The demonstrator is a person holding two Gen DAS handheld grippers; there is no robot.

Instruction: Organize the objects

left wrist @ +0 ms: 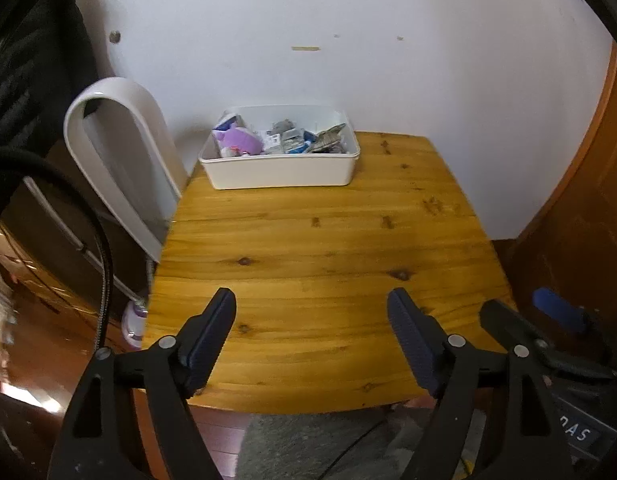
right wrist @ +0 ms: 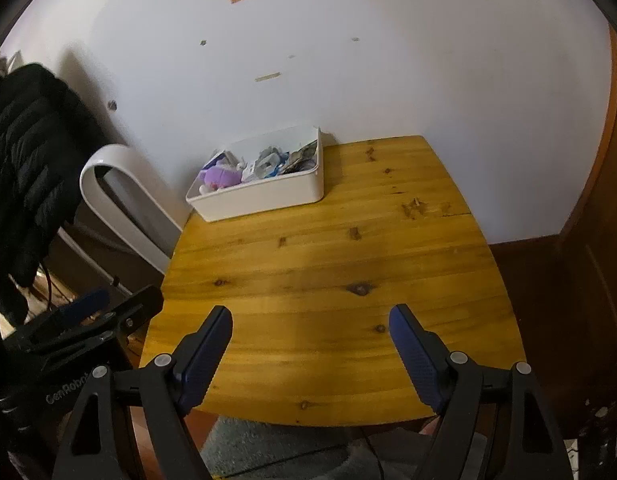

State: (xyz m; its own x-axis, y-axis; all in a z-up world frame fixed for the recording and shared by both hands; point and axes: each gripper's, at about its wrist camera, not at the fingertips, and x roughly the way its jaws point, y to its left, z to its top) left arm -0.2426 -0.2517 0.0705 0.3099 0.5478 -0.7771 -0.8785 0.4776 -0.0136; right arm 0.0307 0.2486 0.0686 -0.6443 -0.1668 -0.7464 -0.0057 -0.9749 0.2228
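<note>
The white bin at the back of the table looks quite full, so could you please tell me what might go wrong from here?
The bin sits at the table's far left corner, so a push could slide it off. Its jumbled contents, like the purple toy, may snag or spill. Both grippers sit close together and could collide.

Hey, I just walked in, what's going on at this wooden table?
A person holds two handheld grippers over the near edge of the yellow wooden table. The left gripper and right gripper are both open and empty. At the table's far left corner, against the wall, sits a white rectangular plastic bin already filled with small items, including a purple plush toy. Nothing else lies on the tabletop.
</note>
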